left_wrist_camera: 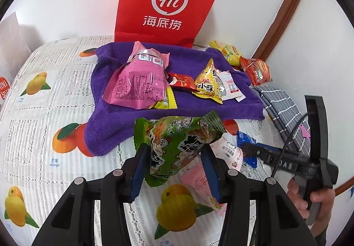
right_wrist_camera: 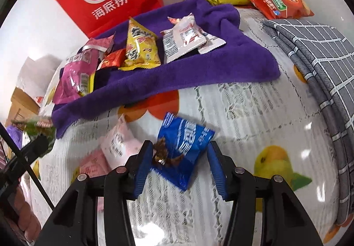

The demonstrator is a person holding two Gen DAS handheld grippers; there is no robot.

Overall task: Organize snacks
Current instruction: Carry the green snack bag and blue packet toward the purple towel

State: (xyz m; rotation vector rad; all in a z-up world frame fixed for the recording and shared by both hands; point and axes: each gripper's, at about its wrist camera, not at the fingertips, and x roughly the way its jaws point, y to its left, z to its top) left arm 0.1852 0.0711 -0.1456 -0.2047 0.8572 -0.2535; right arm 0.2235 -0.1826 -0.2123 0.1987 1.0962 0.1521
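On the fruit-print tablecloth [right_wrist_camera: 254, 113], the left gripper [left_wrist_camera: 174, 168] is clamped on a green snack packet [left_wrist_camera: 177, 146] just off the purple towel [left_wrist_camera: 199, 106]. The right gripper [right_wrist_camera: 180, 164] straddles a blue packet [right_wrist_camera: 185, 146]; can't tell whether it's squeezing.

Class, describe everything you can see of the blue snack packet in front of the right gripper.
The blue snack packet is a small glossy foil pouch with white lettering and a brown food picture at its near-left corner. It is crinkled, tilted, its far end raised off the lace tablecloth. It sits between the right gripper fingers; the left pad touches it, the right shows a gap.
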